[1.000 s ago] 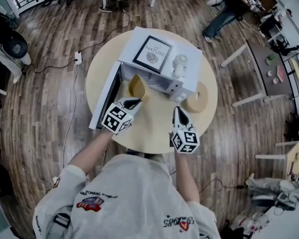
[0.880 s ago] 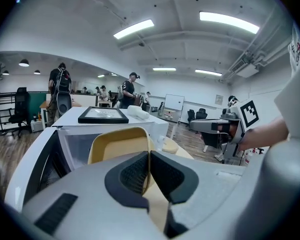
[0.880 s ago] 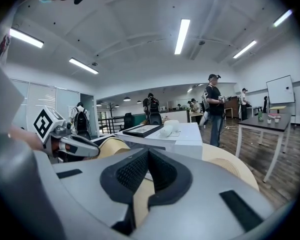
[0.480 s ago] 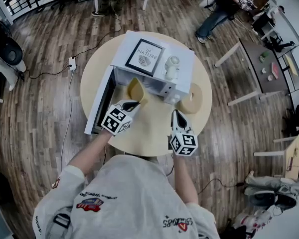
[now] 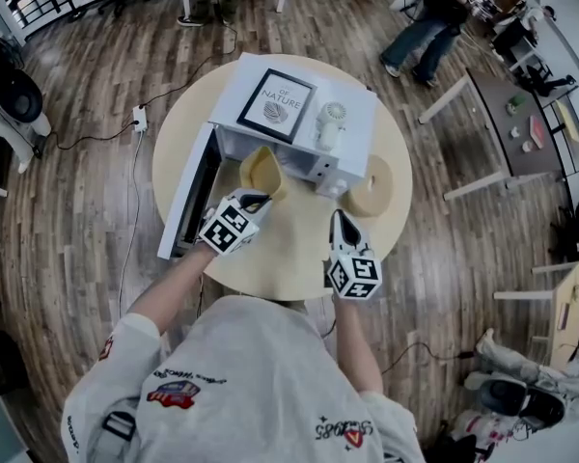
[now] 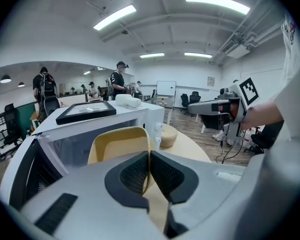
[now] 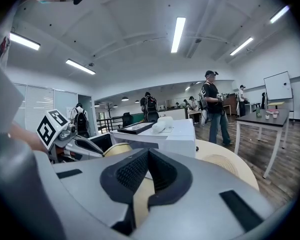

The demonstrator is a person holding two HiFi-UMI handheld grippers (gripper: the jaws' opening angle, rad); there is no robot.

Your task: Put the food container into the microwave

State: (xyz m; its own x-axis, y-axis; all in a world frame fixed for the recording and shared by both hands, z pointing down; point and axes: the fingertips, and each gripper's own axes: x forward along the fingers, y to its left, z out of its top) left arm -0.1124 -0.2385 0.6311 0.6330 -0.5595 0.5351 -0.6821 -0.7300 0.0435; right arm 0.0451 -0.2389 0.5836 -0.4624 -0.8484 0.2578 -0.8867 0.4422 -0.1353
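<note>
Fingers of the left gripper (image 5: 256, 201) pinch the thin rim of the yellow food container (image 5: 262, 170). It is tipped up on edge and held right at the open front of the white microwave (image 5: 352, 133). The microwave's door (image 5: 185, 201) hangs wide open to the left. The oven stands on the round worktop (image 5: 289, 258), with a framed picture (image 5: 275, 99) and a small white fan (image 5: 328, 123) on its roof. Over the bare worktop nearer the person, the right gripper (image 5: 342, 218) hovers apart from the container, its fingers pressed together on nothing. A round tan dish (image 5: 374, 189) sits just right of the microwave.
</note>
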